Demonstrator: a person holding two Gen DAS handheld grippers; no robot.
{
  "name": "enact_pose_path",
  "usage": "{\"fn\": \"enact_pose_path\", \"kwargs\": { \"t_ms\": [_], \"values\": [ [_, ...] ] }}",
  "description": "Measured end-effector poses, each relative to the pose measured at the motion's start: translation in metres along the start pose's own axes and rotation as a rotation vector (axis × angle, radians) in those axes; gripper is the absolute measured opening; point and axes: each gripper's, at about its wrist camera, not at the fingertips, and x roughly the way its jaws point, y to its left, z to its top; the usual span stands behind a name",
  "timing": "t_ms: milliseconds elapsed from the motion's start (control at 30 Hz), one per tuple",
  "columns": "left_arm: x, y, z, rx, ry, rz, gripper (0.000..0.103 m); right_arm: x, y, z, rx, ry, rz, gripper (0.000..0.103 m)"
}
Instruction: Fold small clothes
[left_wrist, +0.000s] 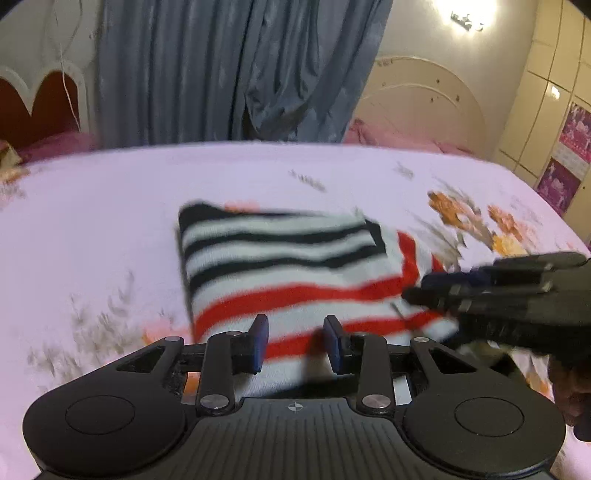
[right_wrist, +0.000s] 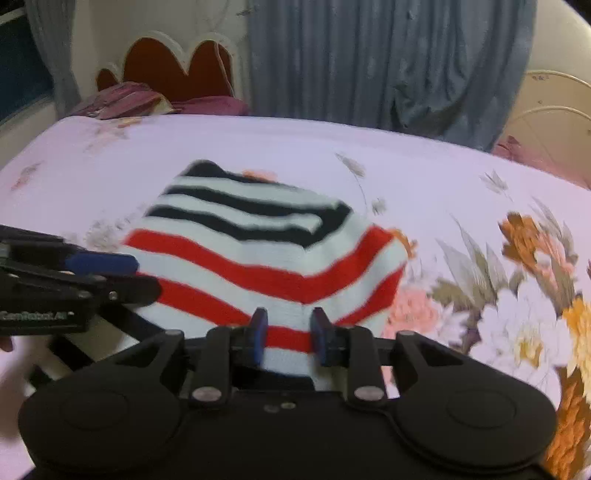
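Knitwear lay ahead of both my tools: a small striped garment (left_wrist: 295, 273), black bands on the far part, red bands on the near part, resting on the bed (left_wrist: 110, 206) with its flowered sheet. It looked already doubled over, since a black-striped panel sat on top of the red-striped layer with a squared edge, so I judged one fold made and more to go.

My left tool (left_wrist: 295, 341) hung just above the near edge of the cloth, its blue pads parted with a clear gap and nothing between them. In its own view my right tool (right_wrist: 286, 334) stood the same way, jaws apart, the red stripe showing through the gap, gripping nothing. Whether either pad touched the knit I could not tell, because the pictures were blurred.

Each tool showed in the other's camera at the side of the garment, so the two flanked its near end. I took that placing as readiness to pinch the near hem at two spots and carry it away from me. Soft knit of this kind would likely sag between the grips.
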Motion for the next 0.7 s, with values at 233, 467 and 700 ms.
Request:
{"fn": "enact_pose_path", "kwargs": {
  "t_ms": [233,467,700],
  "values": [
    [0.030,-0.010,0.006,0.079,0.032,0.071,0.034,0.042,-0.020,0.007,0.111,0.040,-0.054,0.029],
    [0.027,-0.012,0.004,0.075,0.021,0.087,0.034,0.037,-0.019,0.003,0.123,0.033,-0.057,0.030],
    [0.026,-0.016,0.002,0.095,0.013,0.112,0.036,0.035,-0.017,0.009,0.094,0.078,-0.058,0.040]
  ]
}}
